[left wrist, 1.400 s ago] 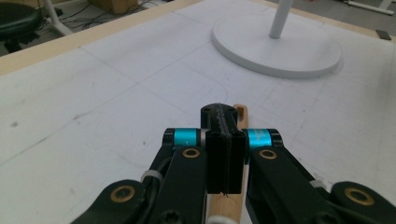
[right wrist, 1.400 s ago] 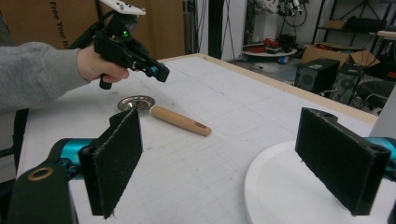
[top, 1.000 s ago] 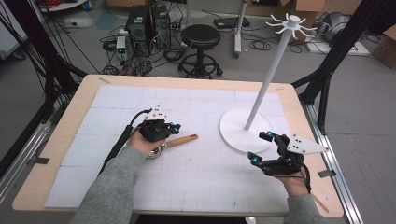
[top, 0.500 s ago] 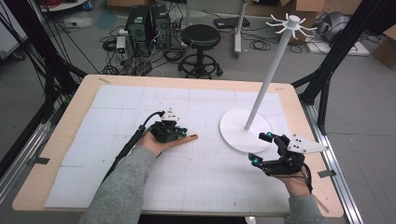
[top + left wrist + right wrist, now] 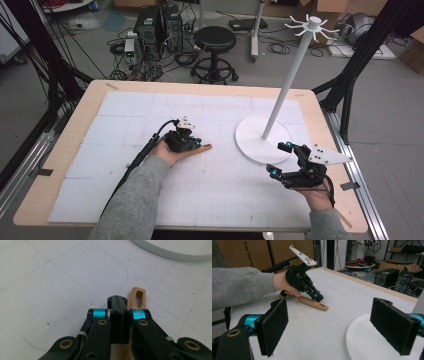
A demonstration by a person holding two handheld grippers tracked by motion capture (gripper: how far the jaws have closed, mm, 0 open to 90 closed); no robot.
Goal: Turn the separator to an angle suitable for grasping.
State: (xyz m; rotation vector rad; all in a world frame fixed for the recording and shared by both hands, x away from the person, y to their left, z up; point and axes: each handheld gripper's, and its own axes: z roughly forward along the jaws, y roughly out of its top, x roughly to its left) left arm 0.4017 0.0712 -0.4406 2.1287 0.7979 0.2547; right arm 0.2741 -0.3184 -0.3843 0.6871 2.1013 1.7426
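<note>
The left gripper [image 5: 192, 143] sits low over the white gridded mat [image 5: 150, 115], held in a hand with a grey sleeve [image 5: 135, 200]. Its two black jaws are pressed tight together, and nothing sits between them. Right under the jaws lies the light brown wooden handle with a long slot at its end [image 5: 138, 296]. The slotted end sticks out just past the jaw tips, a little to one side of them, and the jaws seem to rest on top of the wood. In the right gripper view the same handle [image 5: 313, 303] lies flat on the mat below those closed jaws. Past the handle stands the round white base of a tall white stand with hooks on top [image 5: 250, 135]. The right gripper [image 5: 281, 159] is just beside that base, on the side near the person. Its jaws stand wide apart with nothing in them.
</note>
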